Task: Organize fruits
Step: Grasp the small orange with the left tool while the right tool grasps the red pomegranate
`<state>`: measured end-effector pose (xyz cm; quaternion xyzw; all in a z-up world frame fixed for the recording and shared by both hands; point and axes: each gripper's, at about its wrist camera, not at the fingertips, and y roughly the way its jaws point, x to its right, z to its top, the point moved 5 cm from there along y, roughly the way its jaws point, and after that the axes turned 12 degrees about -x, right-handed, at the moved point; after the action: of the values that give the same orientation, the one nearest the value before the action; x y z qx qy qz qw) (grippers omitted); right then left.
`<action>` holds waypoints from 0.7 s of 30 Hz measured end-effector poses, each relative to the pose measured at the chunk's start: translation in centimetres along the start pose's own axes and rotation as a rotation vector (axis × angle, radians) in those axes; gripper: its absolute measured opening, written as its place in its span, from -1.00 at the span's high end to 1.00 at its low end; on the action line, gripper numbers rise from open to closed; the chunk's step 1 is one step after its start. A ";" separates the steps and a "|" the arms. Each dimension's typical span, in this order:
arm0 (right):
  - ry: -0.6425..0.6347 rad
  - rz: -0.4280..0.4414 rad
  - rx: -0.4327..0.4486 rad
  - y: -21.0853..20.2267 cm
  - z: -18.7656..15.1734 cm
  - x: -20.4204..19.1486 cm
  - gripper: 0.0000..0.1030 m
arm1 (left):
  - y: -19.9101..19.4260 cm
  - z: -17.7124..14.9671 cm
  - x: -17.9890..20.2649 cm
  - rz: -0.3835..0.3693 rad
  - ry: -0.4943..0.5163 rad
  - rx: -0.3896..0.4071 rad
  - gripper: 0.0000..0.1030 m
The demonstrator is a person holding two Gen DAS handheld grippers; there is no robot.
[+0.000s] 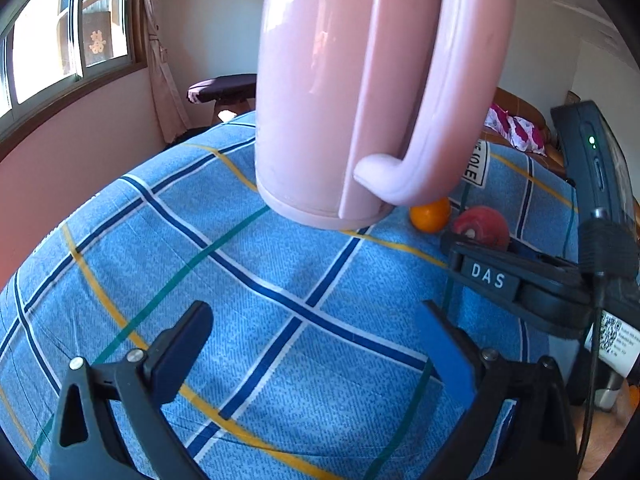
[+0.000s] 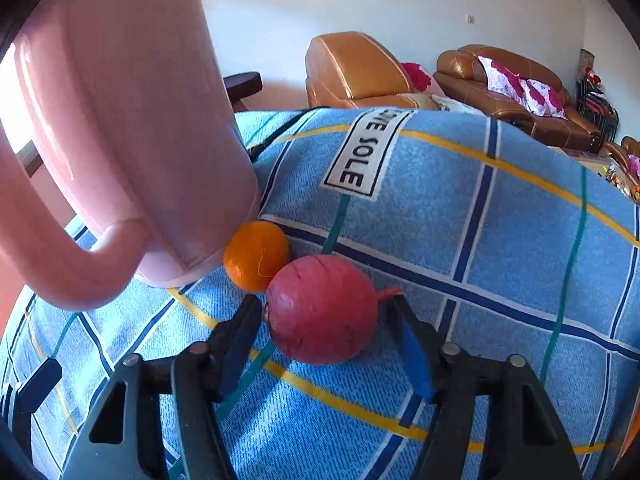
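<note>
A red round fruit (image 2: 322, 310) lies on the blue checked cloth (image 2: 500, 248), touching an orange (image 2: 256, 256) behind it. My right gripper (image 2: 320, 312) is open with one finger on each side of the red fruit, close to it. A tall pink pitcher (image 2: 132, 132) with a handle stands on the cloth just left of the orange. In the left wrist view my left gripper (image 1: 316, 328) is open and empty over bare cloth (image 1: 240, 280), in front of the pitcher (image 1: 372, 88). The orange (image 1: 430, 214), red fruit (image 1: 482, 226) and right gripper's body (image 1: 520, 280) show at the right.
Brown leather sofas (image 2: 512, 92) with pink patterned cushions stand behind the table. A window (image 1: 60, 40) and curtain are at the left. A white label reading "SOLE" (image 2: 360, 156) is sewn on the cloth behind the fruits.
</note>
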<state>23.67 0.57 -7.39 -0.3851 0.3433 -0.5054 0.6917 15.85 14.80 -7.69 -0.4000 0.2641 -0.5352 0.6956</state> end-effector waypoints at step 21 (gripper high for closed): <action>0.283 -0.224 0.331 -11.4 -9.0 12.4 -0.04 | -0.7 2.7 15.9 0.097 0.374 0.083 -0.54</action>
<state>14.06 -15.24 -2.66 -0.2275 0.3043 -0.6773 0.6300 22.22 0.24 -4.69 -0.2512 0.3856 -0.5764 0.6753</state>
